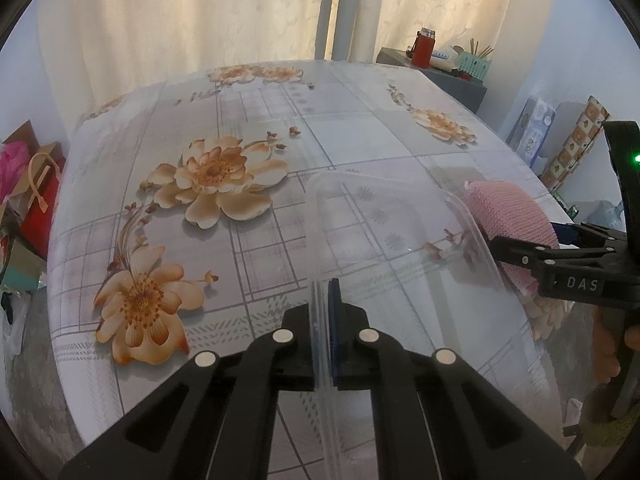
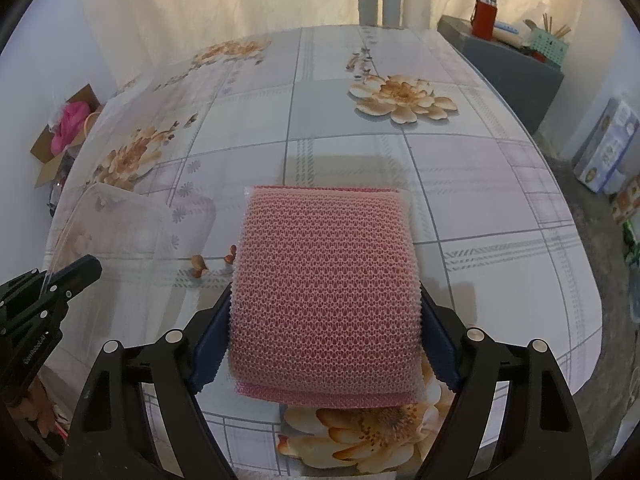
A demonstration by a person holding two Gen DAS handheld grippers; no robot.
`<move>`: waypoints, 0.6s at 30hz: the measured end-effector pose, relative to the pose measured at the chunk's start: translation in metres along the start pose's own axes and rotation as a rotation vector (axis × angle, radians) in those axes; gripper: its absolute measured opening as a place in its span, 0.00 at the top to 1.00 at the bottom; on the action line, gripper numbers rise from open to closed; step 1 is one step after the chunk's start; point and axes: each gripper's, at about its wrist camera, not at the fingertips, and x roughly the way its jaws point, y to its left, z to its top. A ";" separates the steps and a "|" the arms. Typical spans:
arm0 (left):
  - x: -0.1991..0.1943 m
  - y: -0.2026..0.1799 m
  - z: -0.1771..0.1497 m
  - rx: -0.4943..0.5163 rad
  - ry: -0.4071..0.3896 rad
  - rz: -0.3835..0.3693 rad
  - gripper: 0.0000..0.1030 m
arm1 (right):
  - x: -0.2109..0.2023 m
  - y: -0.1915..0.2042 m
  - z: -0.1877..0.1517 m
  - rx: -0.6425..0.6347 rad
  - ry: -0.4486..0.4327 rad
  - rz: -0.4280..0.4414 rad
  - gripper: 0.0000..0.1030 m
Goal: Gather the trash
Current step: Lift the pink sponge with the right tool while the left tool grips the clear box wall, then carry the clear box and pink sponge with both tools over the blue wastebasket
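On the worktop (image 2: 460, 184) with the flowered cloth, both task things are near the front edge. Between the fingers of the right gripper (image 2: 326, 344) sits the pink mesh sponge (image 2: 326, 288): its left side touches the left blue pad and its right side touches the right blue pad, so the fingers stand wide but grip the sponge by its two sides. Most of the sponge reaches forward beyond the fingertips, over the worktop, and its near edge hangs between the fingers. I cannot tell if its far end rests on the cloth.

To the left of the sponge is the clear plastic container (image 1: 400, 240). The left gripper (image 1: 324, 320) is closed on the container's thin rim, which stands upright as a narrow strip between the two pads, with no gap visible beside it. The body of the container extends away from these fingers and to their right, toward the sponge, and its far corner comes just beside the sponge in the left wrist view.
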 end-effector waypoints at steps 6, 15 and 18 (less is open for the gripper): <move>-0.005 0.002 -0.001 -0.020 -0.017 -0.015 0.98 | -0.004 0.000 -0.001 0.008 -0.009 0.005 0.25; -0.016 0.006 0.000 -0.058 -0.047 -0.041 0.98 | -0.012 -0.003 -0.004 0.017 -0.021 0.019 0.25; -0.018 0.006 0.001 -0.058 -0.051 -0.046 0.98 | -0.014 -0.003 -0.004 0.019 -0.025 0.023 0.25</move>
